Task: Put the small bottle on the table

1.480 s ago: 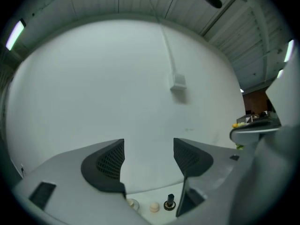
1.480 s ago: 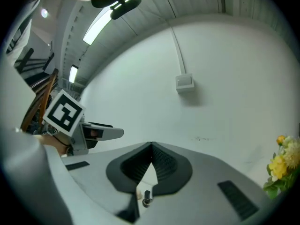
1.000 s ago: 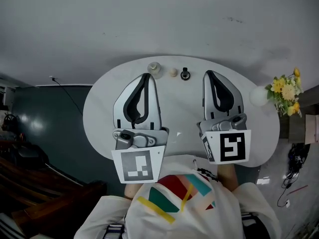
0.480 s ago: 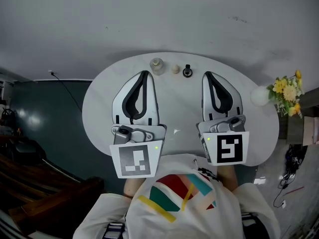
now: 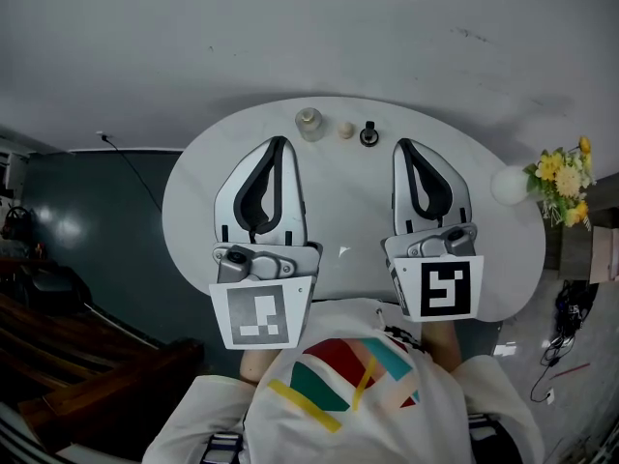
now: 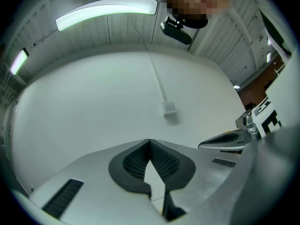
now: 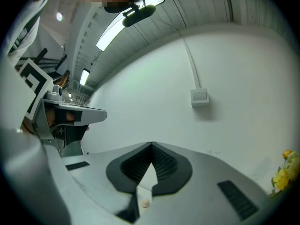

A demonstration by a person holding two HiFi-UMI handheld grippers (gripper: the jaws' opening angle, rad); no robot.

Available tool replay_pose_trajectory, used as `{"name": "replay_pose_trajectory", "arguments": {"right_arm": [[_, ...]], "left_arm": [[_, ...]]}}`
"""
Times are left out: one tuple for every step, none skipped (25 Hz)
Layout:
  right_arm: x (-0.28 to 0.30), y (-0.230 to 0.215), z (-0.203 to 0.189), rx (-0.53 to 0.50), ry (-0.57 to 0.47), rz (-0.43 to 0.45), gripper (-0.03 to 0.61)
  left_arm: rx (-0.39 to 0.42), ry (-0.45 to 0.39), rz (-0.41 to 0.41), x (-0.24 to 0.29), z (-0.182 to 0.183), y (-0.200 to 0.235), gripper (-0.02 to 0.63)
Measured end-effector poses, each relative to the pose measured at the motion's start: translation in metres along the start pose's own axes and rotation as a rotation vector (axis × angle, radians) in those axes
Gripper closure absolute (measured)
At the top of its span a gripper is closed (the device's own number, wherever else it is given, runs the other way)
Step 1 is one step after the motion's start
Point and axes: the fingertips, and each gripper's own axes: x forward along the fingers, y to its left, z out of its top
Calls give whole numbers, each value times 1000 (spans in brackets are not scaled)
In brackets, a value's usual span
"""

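Observation:
A small clear glass bottle (image 5: 309,123) stands at the far edge of the white oval table (image 5: 198,196). Beside it are a small beige knob (image 5: 345,130) and a small black piece (image 5: 368,134). My left gripper (image 5: 278,144) hovers over the table's left half, tips meeting, with nothing between them. My right gripper (image 5: 403,145) is held parallel to it over the right half, also shut and empty. Both point toward the far edge, short of the bottle. In the left gripper view the gripper (image 6: 150,141) faces a white wall. In the right gripper view the gripper (image 7: 151,145) shows the beige knob (image 7: 145,203) through its gap.
A round white vase (image 5: 505,186) with yellow flowers (image 5: 561,177) stands at the table's right end; the flowers (image 7: 287,171) also show in the right gripper view. A cable (image 5: 135,177) runs down the dark floor on the left. A wall box (image 6: 169,108) sits ahead.
The head view has shifted a little, so the bottle and its neighbours sit slightly further right. Both grippers stay shut, side by side, almost where they were.

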Motion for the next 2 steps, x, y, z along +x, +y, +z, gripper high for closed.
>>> {"name": "replay_pose_trajectory", "arguments": {"right_arm": [[0,0,-1,-1,2,1,568],[0,1,-1,-1,4,2,568]], "left_arm": [[2,0,1,0,0,0,597],[3,1,1,0,-1,0,597]]}}
